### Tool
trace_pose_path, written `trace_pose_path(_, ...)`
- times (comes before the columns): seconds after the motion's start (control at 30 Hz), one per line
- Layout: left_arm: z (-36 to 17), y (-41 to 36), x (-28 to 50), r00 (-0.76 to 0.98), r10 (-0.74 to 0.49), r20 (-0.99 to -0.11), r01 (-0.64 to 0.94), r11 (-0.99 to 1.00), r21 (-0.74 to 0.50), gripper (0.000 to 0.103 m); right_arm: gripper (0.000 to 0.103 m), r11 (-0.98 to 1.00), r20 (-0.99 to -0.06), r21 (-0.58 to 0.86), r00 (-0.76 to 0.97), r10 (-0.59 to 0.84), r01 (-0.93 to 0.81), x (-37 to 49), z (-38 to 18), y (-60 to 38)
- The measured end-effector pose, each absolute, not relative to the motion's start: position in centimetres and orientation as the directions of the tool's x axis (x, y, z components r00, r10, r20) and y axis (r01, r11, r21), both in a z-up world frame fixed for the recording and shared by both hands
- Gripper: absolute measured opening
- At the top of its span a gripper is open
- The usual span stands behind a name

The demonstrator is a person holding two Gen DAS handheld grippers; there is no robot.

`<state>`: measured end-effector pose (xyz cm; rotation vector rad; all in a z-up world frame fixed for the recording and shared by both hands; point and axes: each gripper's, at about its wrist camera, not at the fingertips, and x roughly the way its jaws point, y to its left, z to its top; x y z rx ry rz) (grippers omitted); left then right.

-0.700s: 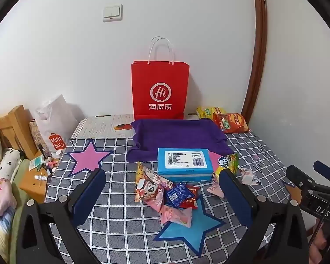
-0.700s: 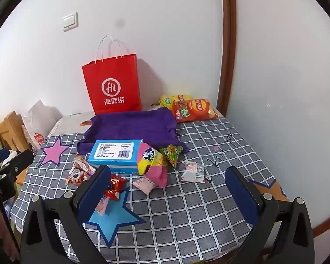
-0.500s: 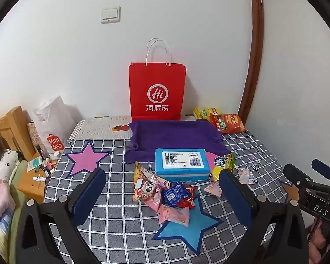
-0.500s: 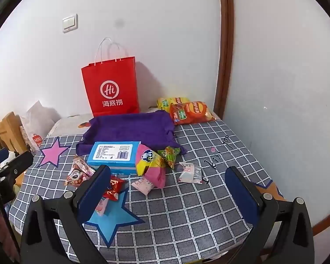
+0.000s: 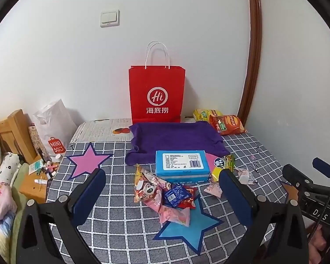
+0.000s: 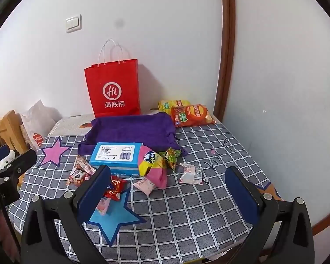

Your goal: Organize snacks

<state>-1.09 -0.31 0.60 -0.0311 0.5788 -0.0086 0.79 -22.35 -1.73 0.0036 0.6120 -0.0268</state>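
Left wrist view shows small foil snack packets (image 5: pixel 165 194) heaped loose against a light-blue cardboard box (image 5: pixel 181 165) on the grey checked cloth (image 5: pixel 121 224), nothing sorted yet; left gripper (image 5: pixel 162 189) and right gripper (image 6: pixel 168 189) gape wide, empty, nearside.

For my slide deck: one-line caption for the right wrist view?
Open right gripper hovers above scattered snack packets and a blue box on the checked tablecloth.

Even indoor light, soft shadows, sharp focus, fisheye-bent dark edges
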Motion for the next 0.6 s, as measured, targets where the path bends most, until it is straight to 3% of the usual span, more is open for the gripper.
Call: trace_pose_path(0.6, 0.71, -0.83, -1.62, 0.843, -0.019, -0.537, 0.007, 1.000, -0.025, 0.103, 0.102, 1.000, -0.561, 0.006, 0.828, -0.012, 0.019, 0.17, -1.73, -21.79)
